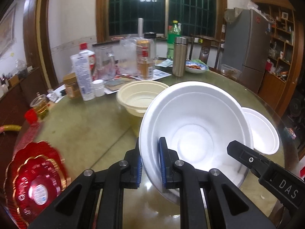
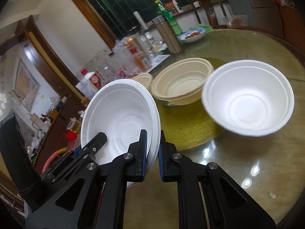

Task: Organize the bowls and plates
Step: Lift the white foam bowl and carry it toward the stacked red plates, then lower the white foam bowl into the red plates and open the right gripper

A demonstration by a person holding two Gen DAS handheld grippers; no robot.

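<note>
Left tongs [image 1: 150, 158] clamped on the near-left rim of the white bowl [image 1: 190, 118], right tongs [image 2: 152, 148] clamped on the opposite rim of the same bowl. So it hangs between both hands, tilted, clear of the worktop [image 2: 238, 162]. In the right wrist view its rim looks doubled, so it may be two nested bowls, cannot tell.

Risks from here:
- The rim looks like thin foam. Two hard pinches on opposite edges could dent or crack it, more so if the hands drift apart or twist against each other
- Each grip takes only a narrow bite of rim. If one side lets go first, the bowl likely swings on the other tongs and drops
- If it is a nested pair, the inner one could slide out given the tilt
- The second white bowl [image 2: 247, 99] sits on the worktop just to the right and the cream bowl [image 2: 181, 84] is just behind. Both look light, so a low pass could knock or shove them
- The red plates [image 1: 36, 181] are low on the left near the edge, and the bottles [image 1: 174, 36] crowd the far side, so a wide swing could catch either

Safer bet is probably to keep both hands level and moving together when setting it into a matching bowl
</note>
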